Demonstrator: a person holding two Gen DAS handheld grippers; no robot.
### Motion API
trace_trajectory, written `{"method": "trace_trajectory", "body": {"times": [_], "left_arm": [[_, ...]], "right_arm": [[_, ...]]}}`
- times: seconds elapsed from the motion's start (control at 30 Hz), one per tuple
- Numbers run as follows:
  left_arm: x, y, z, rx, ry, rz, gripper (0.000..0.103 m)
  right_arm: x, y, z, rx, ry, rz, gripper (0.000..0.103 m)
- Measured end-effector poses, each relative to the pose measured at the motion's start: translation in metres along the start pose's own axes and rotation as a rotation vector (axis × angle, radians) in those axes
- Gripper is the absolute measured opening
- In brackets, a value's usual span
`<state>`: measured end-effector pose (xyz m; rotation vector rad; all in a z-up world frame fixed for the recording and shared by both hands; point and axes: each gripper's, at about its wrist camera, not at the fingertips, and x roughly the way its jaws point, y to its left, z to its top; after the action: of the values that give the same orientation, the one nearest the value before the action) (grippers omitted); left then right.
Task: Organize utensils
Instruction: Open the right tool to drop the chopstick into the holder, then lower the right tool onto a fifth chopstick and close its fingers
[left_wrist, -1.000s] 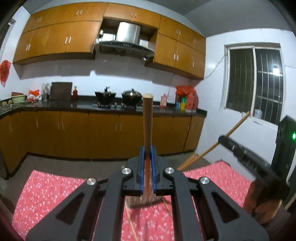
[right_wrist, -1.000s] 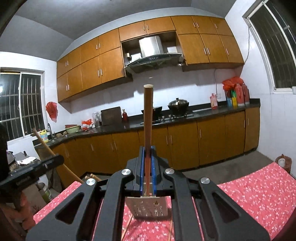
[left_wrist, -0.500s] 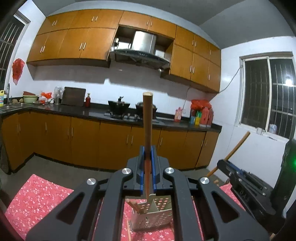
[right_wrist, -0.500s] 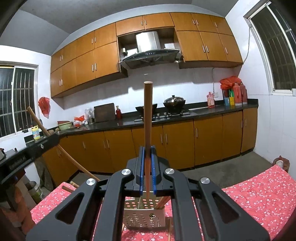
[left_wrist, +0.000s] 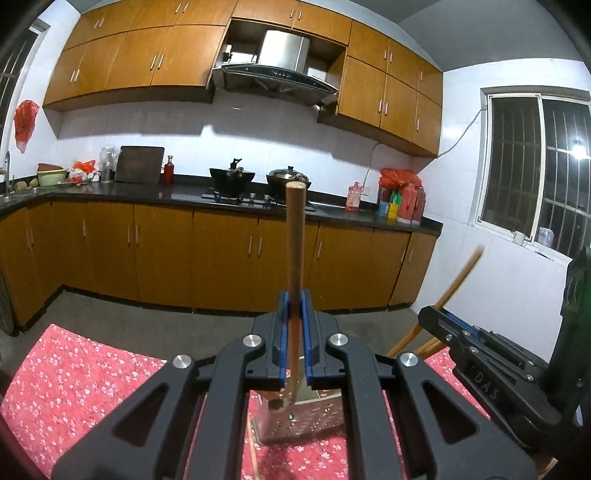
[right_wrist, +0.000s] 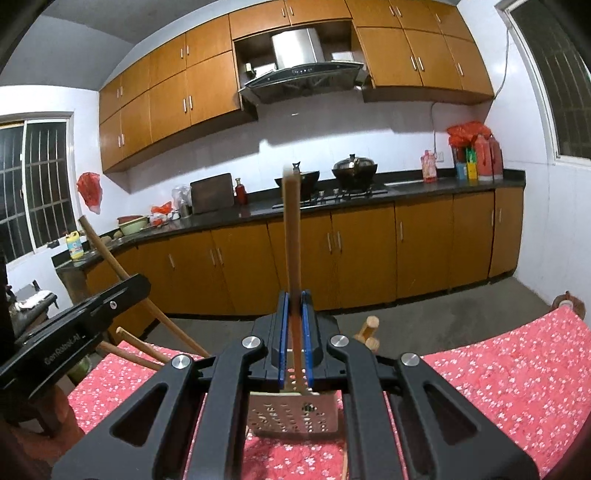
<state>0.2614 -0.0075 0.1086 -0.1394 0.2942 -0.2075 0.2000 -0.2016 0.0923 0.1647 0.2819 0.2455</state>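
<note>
Red floral tablecloth (left_wrist: 74, 373); perforated silver utensil holder (right_wrist: 291, 417).

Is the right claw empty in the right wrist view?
No, the right claw is shut on an upright wooden stick above the perforated metal holder.

The left gripper (left_wrist: 294, 332) points a little below level, its blue pads (left_wrist: 282, 332) clamped on an upright wooden stick (left_wrist: 295, 240). The right gripper (right_wrist: 294, 332), tilted likewise, pinches its own stick (right_wrist: 291, 236) between closed pads (right_wrist: 306, 332).
</note>
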Motion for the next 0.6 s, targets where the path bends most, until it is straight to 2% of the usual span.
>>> {"method": "trace_trajectory", "body": {"times": [0.03,0.13,0.3,0.47,0.6], "left_arm": [[-0.001,0.0,0.001,-0.001,-0.001,-0.001,0.011],[-0.007,0.004,0.003,-0.008,-0.012,-0.001,0.019],[-0.023,0.007,0.008,-0.022,-0.038,-0.001,0.021],[-0.055,0.019,0.009,-0.036,-0.075,0.017,0.025],[-0.076,0.038,-0.003,-0.048,-0.064,0.063,0.028]], "right_arm": [[-0.001,0.0,0.0,-0.001,0.001,-0.001,0.011],[-0.005,0.001,0.002,-0.002,-0.007,-0.003,0.029],[-0.02,0.002,0.012,-0.003,-0.044,-0.002,0.029],[-0.048,-0.007,0.014,-0.002,-0.092,-0.026,0.029],[-0.059,-0.026,0.001,0.008,-0.066,-0.084,0.029]]}}
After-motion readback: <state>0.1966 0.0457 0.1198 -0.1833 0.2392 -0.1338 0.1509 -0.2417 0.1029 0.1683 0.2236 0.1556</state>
